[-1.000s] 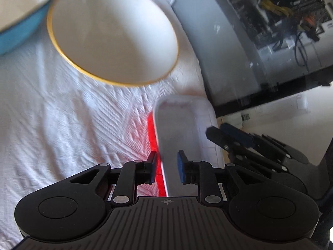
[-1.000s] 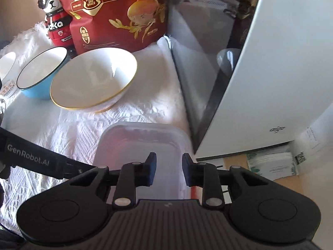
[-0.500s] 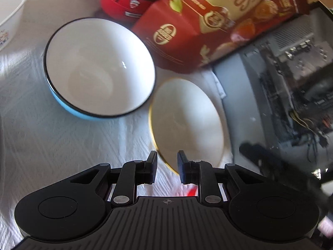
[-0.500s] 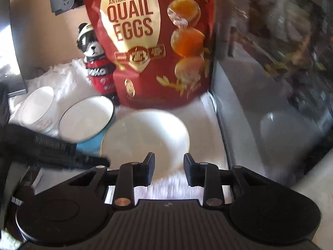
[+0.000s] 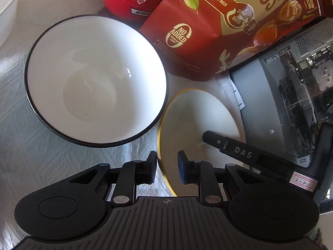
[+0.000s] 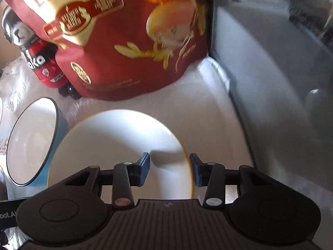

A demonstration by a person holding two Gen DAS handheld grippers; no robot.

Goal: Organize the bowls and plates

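Note:
A white bowl with a gold rim (image 5: 197, 125) sits on the white cloth, also in the right wrist view (image 6: 116, 145). A blue bowl with a black rim and white inside (image 5: 93, 79) stands to its left, touching or nearly so; it shows in the right wrist view (image 6: 31, 141). My left gripper (image 5: 166, 168) is open with its fingers astride the gold-rimmed bowl's near left rim. My right gripper (image 6: 169, 169) is open with its fingers astride the same bowl's right rim; its finger (image 5: 239, 148) reaches over the bowl in the left wrist view.
A red quail-egg bag (image 5: 224, 25) and a red bear-topped bottle (image 6: 39, 62) stand behind the bowls. A glass-sided computer case (image 5: 291, 87) stands to the right. Another white bowl's edge (image 5: 8, 2) shows at far left.
Both grippers left the clear lidded container and moved forward to the gold-rimmed bowl. The right gripper has opened wider and now sits at the bowl's right rim.

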